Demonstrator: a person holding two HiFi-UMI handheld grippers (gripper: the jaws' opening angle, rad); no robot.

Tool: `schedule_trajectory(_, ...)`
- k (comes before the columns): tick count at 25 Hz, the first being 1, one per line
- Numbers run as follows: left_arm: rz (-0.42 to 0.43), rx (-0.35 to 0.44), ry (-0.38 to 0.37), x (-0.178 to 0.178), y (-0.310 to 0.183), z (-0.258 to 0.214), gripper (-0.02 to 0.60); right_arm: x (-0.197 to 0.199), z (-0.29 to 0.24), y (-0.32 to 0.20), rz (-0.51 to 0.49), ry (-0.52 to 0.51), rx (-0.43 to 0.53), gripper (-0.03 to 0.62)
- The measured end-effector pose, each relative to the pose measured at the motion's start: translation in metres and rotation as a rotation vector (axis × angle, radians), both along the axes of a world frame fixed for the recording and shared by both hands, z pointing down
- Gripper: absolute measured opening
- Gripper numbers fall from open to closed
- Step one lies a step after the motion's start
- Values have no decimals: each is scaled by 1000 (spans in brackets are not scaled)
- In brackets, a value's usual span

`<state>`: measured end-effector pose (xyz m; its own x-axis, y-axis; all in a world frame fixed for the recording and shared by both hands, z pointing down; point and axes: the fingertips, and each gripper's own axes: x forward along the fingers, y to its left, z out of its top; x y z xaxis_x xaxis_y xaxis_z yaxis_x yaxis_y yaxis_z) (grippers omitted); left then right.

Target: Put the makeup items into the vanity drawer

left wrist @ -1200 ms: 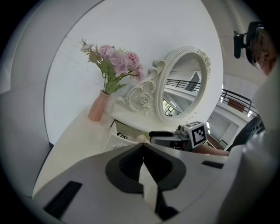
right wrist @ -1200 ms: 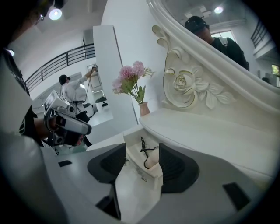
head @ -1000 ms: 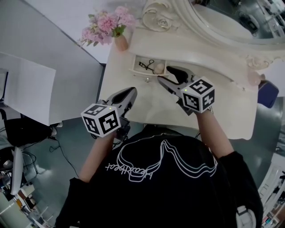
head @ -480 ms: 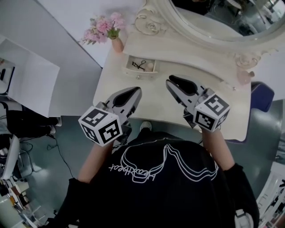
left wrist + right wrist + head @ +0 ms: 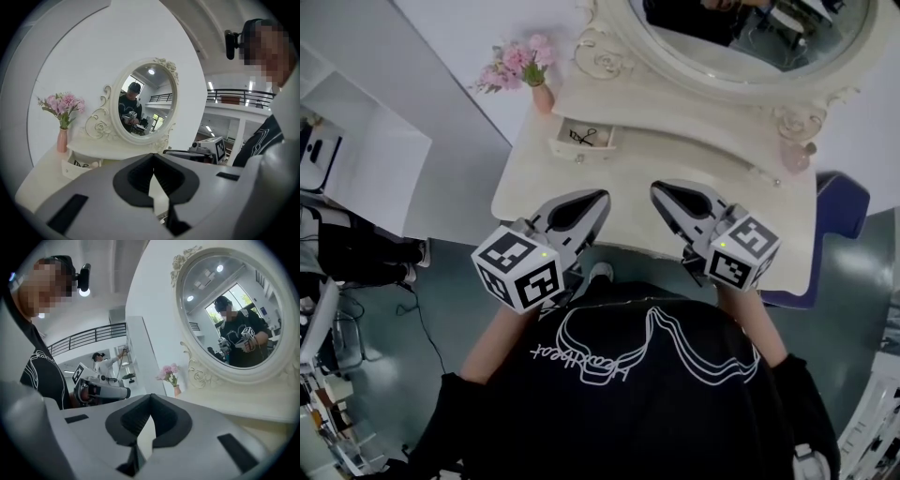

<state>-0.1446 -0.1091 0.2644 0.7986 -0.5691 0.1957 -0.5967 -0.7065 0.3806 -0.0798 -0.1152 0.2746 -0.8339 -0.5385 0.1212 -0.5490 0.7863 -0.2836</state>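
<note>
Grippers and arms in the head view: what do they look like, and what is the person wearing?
The left gripper and right gripper match: grey tapered shells with black jaw linings, narrowing to beak-like tips. Each carries a white cube, left and right, printed with black square markers. The person wears a black shirt with a white line print; sleeves stop above the forearms.
</note>
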Motion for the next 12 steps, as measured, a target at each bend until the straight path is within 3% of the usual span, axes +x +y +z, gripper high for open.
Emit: schedule_trajectory(12, -4, 26, -26, 8, 7, -13, 6, 3, -6, 10, -24, 61, 36, 5)
